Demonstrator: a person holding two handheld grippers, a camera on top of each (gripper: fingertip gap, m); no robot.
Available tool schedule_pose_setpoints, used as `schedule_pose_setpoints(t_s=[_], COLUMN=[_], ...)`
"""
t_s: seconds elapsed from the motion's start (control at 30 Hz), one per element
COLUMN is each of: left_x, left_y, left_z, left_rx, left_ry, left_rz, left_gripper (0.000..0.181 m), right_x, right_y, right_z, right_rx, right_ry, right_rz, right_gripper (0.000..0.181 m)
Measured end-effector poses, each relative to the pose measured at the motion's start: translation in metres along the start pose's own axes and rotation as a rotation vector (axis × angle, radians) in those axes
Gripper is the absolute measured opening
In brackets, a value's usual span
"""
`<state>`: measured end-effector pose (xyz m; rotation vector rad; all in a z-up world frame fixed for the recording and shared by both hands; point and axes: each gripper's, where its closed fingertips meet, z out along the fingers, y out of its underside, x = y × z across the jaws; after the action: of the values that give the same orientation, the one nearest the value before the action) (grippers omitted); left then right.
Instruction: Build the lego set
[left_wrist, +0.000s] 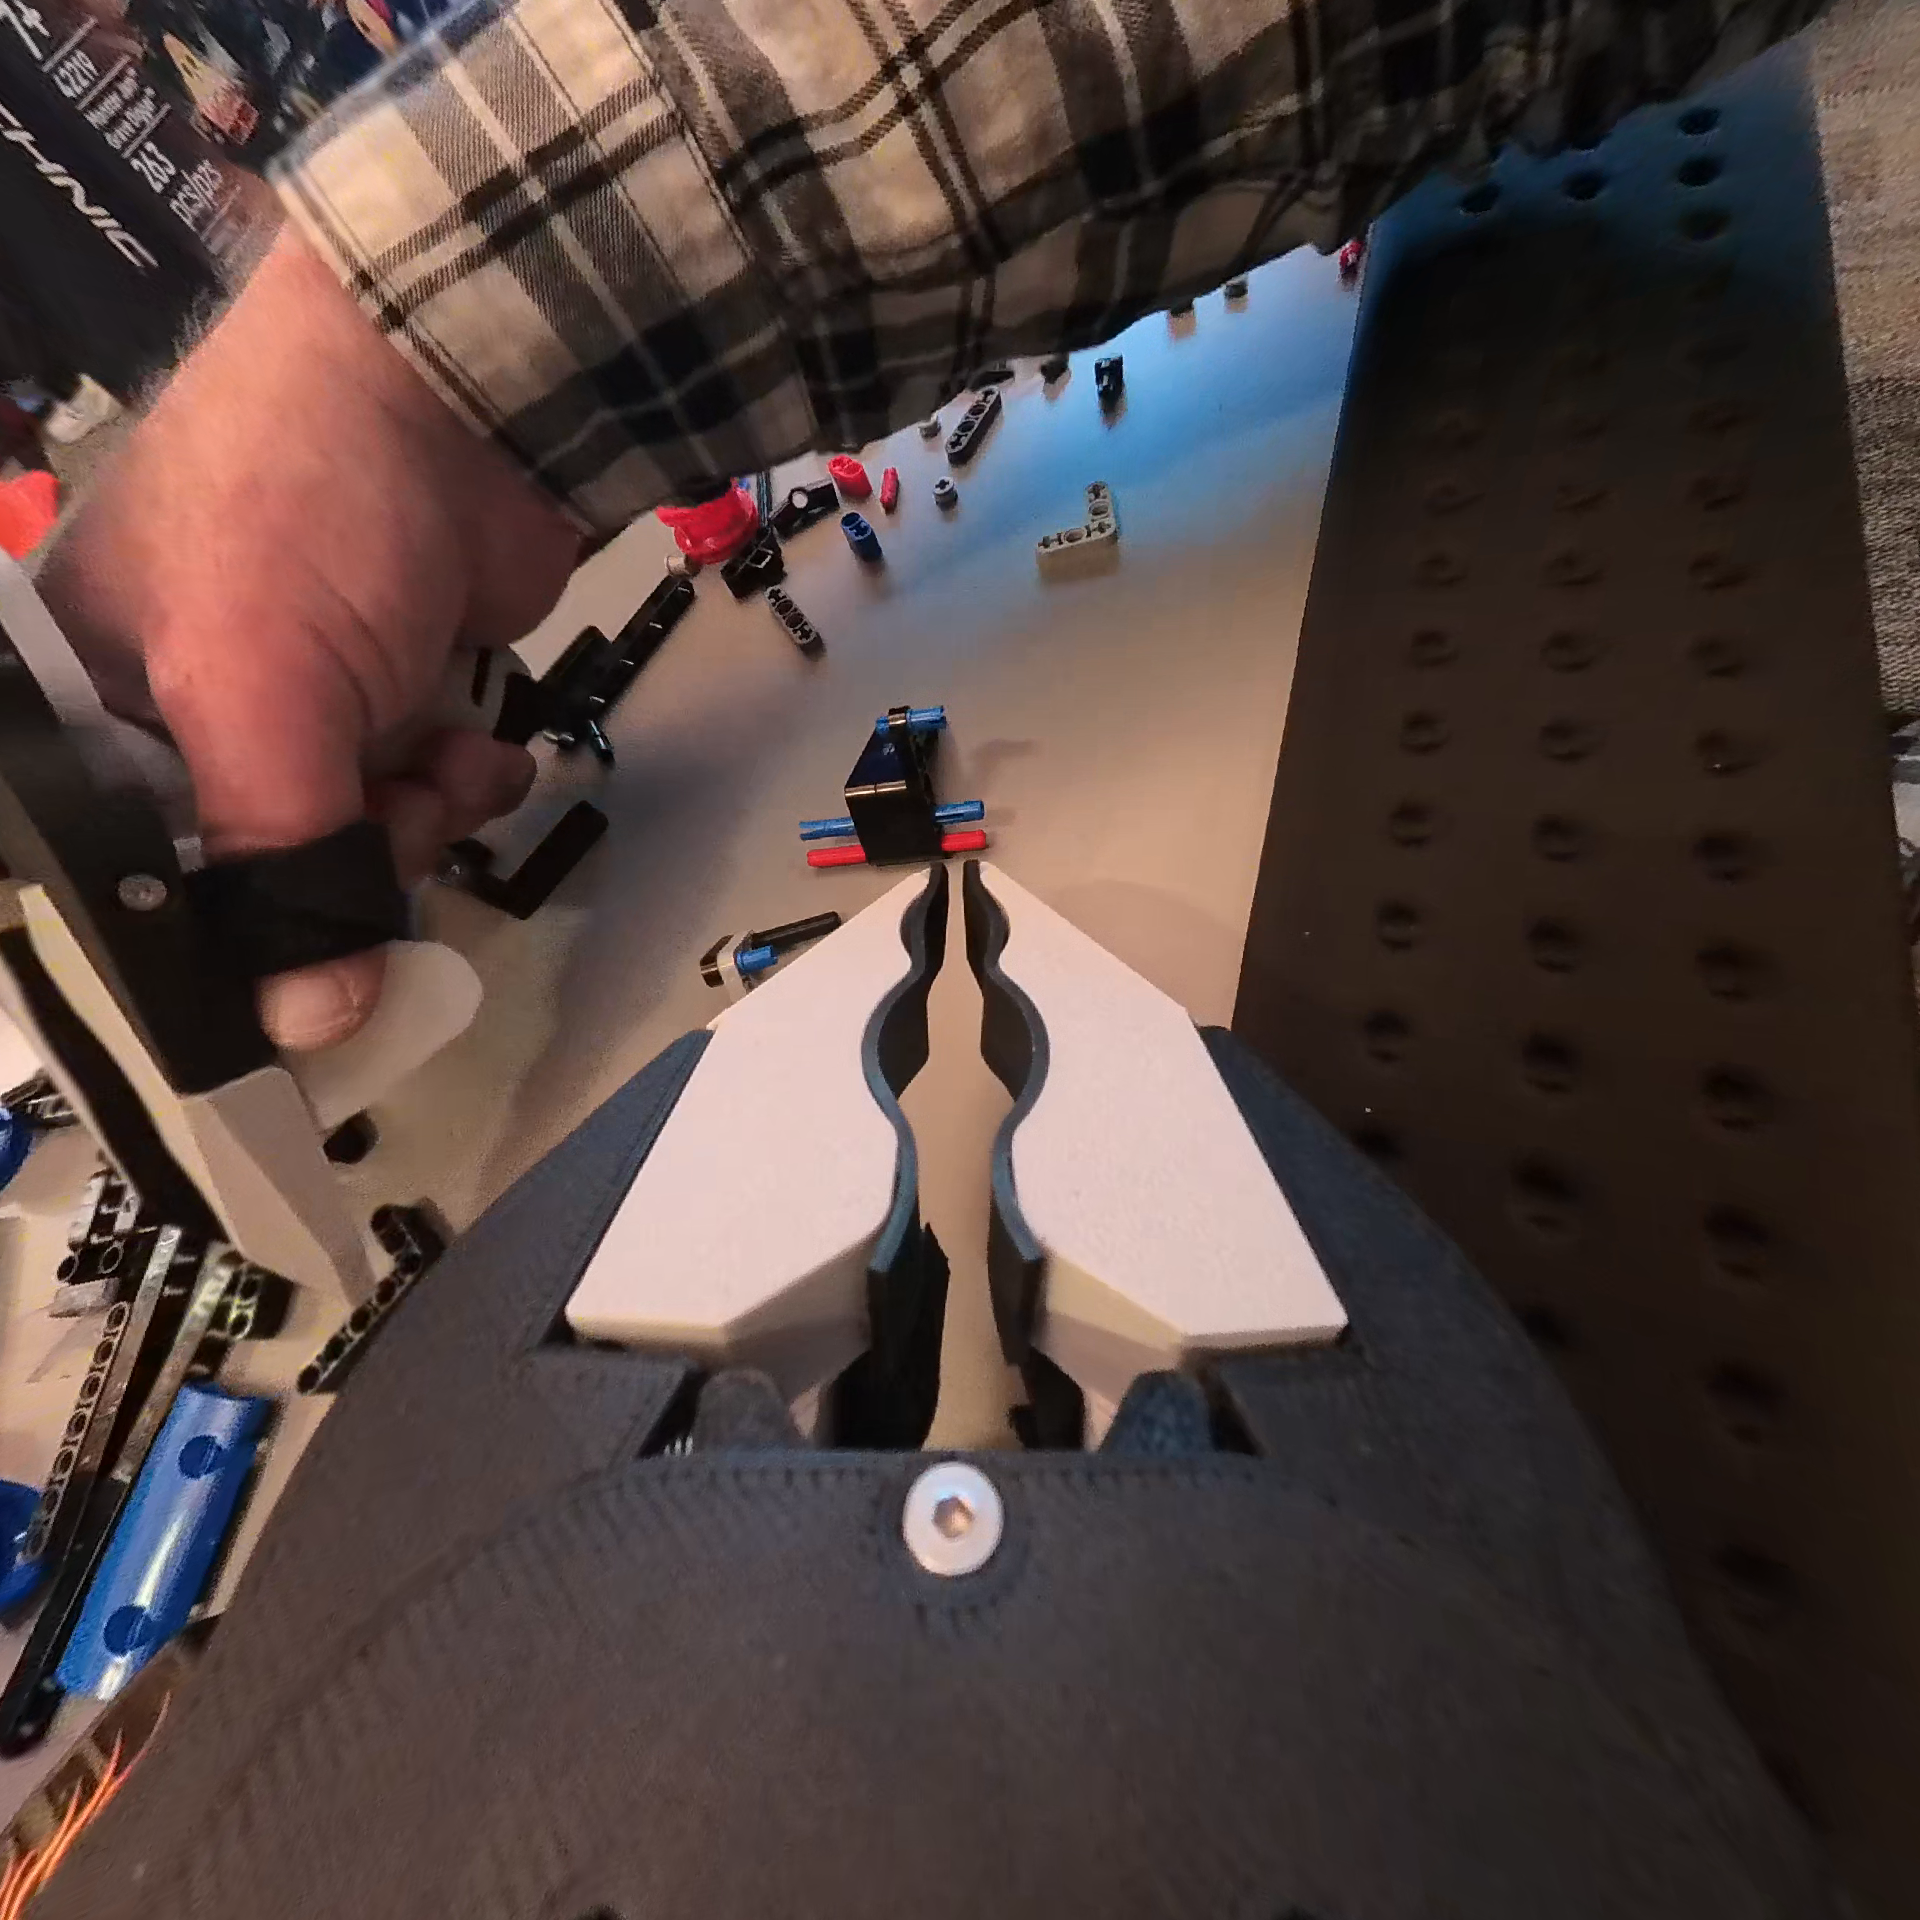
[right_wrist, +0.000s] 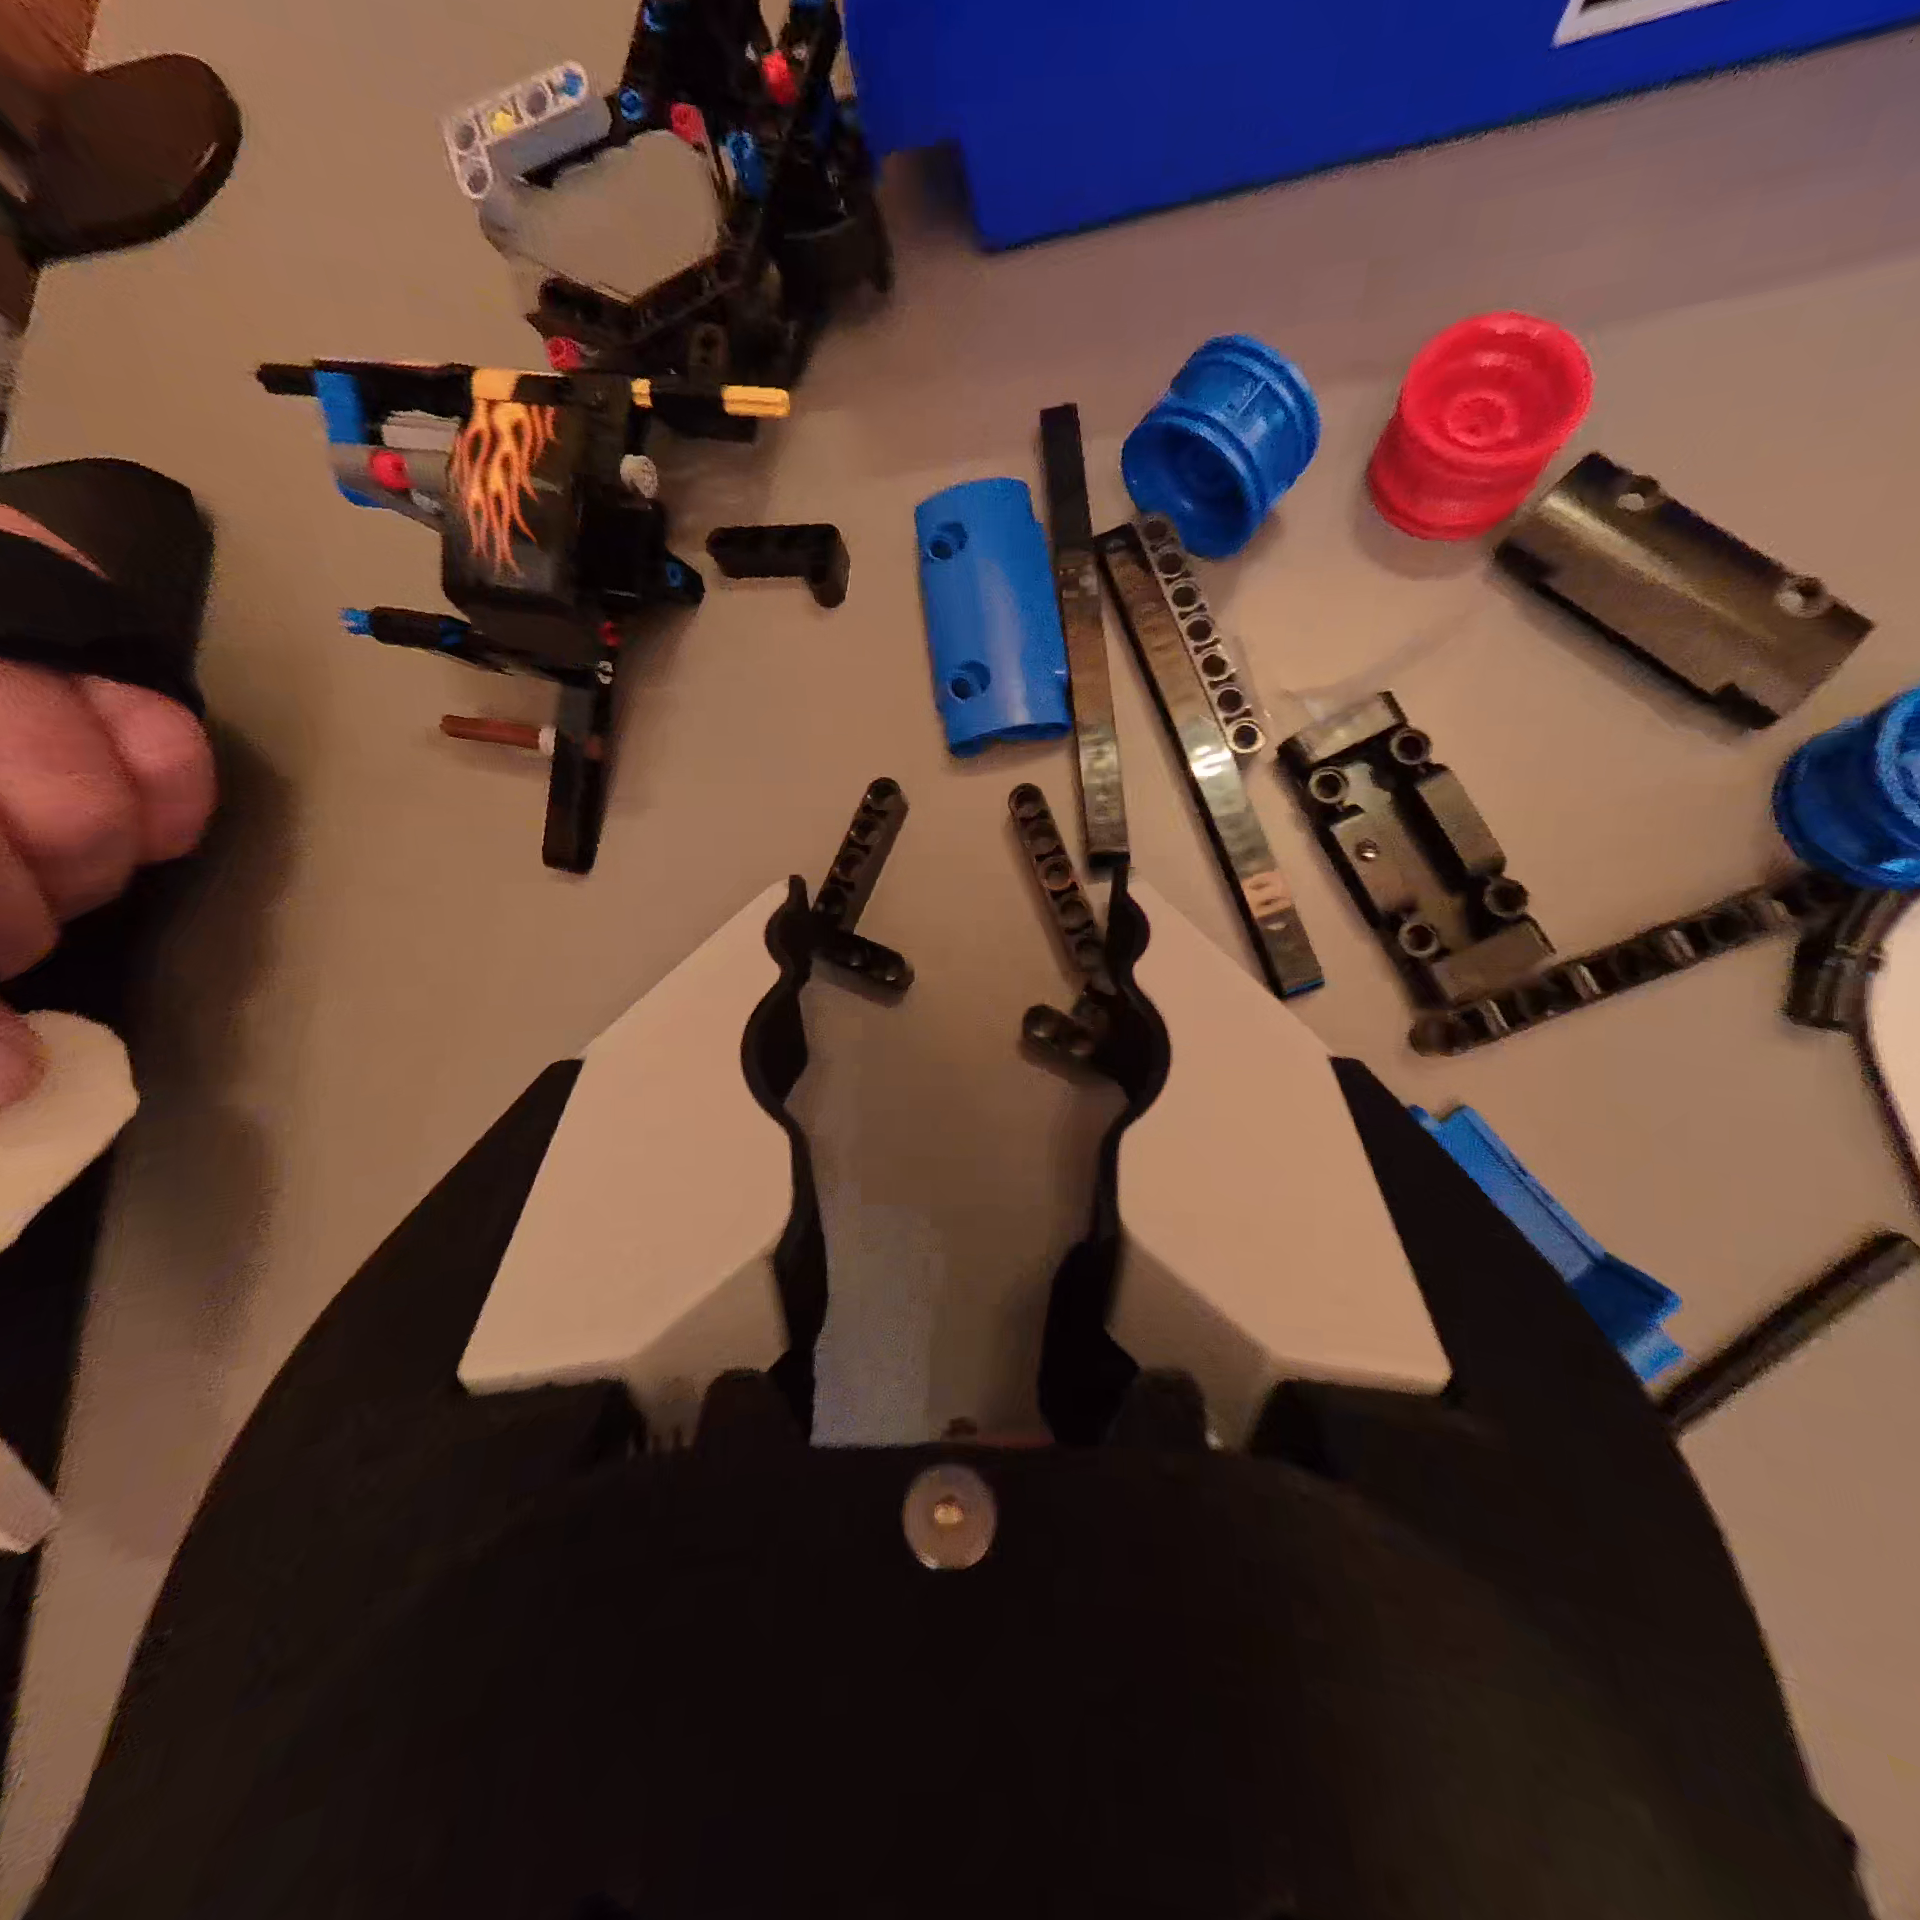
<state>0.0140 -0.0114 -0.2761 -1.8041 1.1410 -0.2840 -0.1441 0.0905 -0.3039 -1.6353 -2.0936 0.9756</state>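
Left gripper fingers nearly pressed together (nothing held) before black assembly; right gripper spread over black beams

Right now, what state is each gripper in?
Left gripper: jaws nearly shut, holding nothing, just short of the small black assembly.
Right gripper: jaws open, empty, over two black L-beams.

pale grey tabletop, warm dim light
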Motion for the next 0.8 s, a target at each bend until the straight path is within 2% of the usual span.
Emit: schedule_pose_setpoints(t_s=[0.13,0.2,0.3,0.4,0.63,0.8], left_x=[0.001,0.001,0.002,0.002,0.001,0.001], left_y=[-0.001,-0.001,-0.001,-0.001,0.000,0.000], left_z=[0.000,0.000,0.000,0.000,0.001,0.001], left_rx=[0.004,0.005,0.006,0.006,0.002,0.005], left_ry=[0.004,0.007,0.013,0.014,0.017,0.018], left_rz=[-0.001,0.000,0.000,-0.001,-0.017,-0.020], left_gripper=[0.002,0.001,0.002,0.002,0.002,0.002], right_x=[0.020,0.035,0.047,0.045,0.010,0.022], right_y=[0.009,0.027,0.059,0.073,0.045,0.049], right_z=[-0.036,-0.058,-0.076,-0.072,-0.045,-0.063], right_rx=[-0.002,-0.030,-0.075,-0.065,0.010,-0.005], right_ry=[0.129,0.204,0.251,0.226,0.050,0.135], right_rz=[0.010,0.057,0.128,0.167,0.121,0.092], right_gripper=[0.060,0.068,0.069,0.070,0.067,0.067])
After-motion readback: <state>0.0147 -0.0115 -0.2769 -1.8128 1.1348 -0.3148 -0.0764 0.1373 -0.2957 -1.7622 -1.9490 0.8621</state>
